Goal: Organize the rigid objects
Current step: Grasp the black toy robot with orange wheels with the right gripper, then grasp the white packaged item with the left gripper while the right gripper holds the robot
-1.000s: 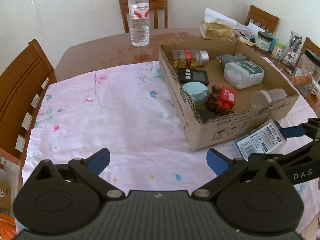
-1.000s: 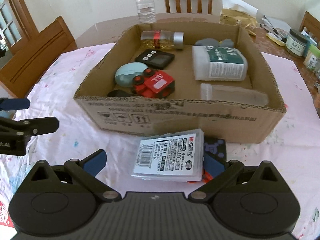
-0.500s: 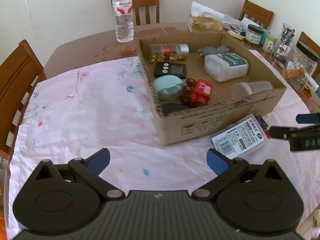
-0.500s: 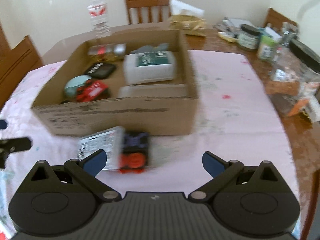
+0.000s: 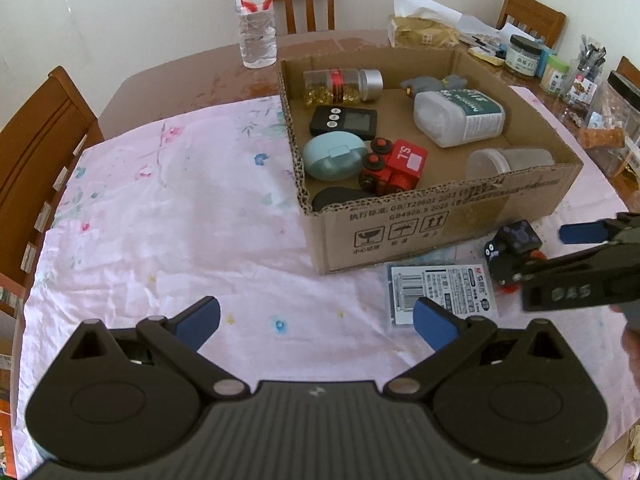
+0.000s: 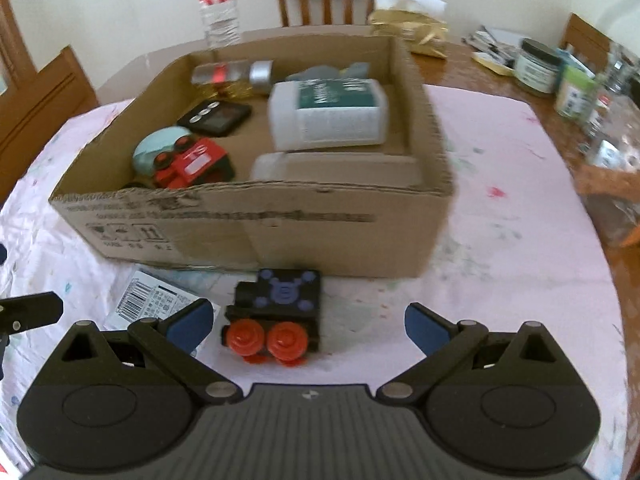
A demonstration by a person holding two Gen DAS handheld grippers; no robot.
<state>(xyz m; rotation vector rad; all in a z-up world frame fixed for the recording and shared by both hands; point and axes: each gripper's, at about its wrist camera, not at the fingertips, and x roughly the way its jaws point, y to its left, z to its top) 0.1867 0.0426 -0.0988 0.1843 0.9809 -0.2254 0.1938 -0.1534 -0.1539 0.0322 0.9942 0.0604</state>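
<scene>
A cardboard box [image 5: 440, 224] [image 6: 256, 232] on the pink cloth holds a red toy train [image 5: 394, 166], a teal oval case [image 5: 334, 158], a black timer [image 5: 344, 120], a pill bottle [image 5: 340, 86], a white bottle [image 5: 460, 118] and a clear cup [image 5: 508, 160]. In front of the box lie a black toy train with orange wheels [image 6: 276, 316] [image 5: 508, 252] and a flat labelled pack [image 5: 440, 294] [image 6: 152, 300]. My right gripper [image 6: 306, 326] is open around the black train, apart from it. My left gripper [image 5: 316, 316] is open and empty over the cloth.
A water bottle [image 5: 256, 16] stands behind the box. Jars and clutter [image 5: 560, 68] line the table's right side. Wooden chairs [image 5: 36, 152] stand around the table. The right gripper's finger [image 5: 580, 280] reaches in from the right in the left wrist view.
My right gripper has swung right, then back, and now has the black train between its open fingers. My left gripper has shifted so the box sits more central.
</scene>
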